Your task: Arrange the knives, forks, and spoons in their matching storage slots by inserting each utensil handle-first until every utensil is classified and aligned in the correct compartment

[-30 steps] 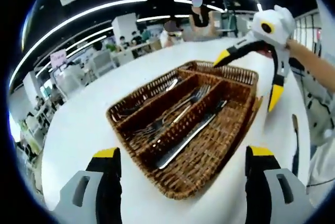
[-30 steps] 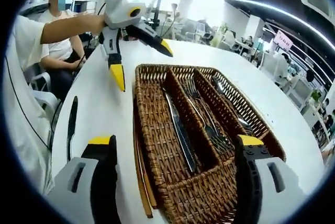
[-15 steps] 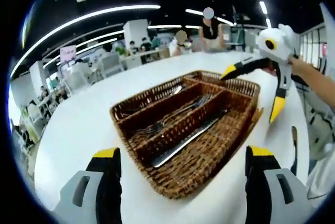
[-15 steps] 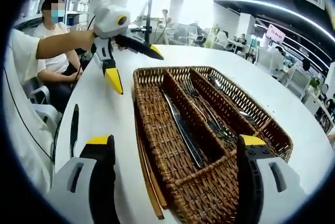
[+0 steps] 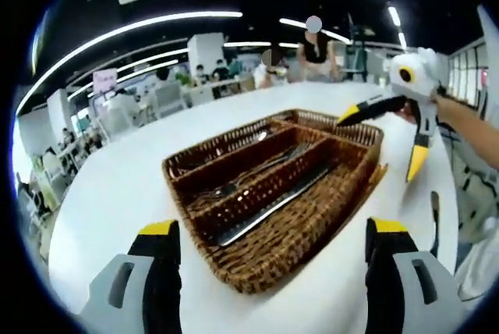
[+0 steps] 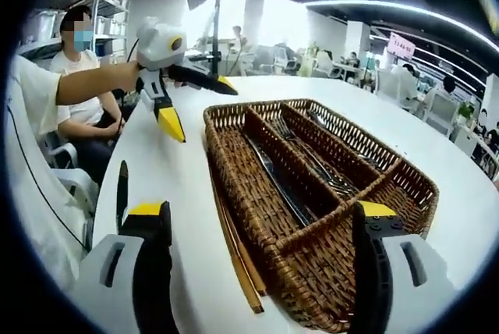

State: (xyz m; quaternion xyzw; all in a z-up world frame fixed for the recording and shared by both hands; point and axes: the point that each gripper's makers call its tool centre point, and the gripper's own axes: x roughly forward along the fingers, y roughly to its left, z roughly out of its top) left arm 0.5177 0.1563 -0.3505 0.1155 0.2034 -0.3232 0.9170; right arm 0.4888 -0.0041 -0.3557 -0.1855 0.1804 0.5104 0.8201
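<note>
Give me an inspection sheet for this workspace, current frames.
Surface: white table.
Job's things: wicker tray with three long slots; knife in one, forks in the middle, third slot's contents unclear.
Clutter: dark utensil loose on the table; chopsticks beside the tray.
Grippers: left gripper and right gripper both open, empty.
Cables: nothing seen.
Surroundings: seated person; open office.
</note>
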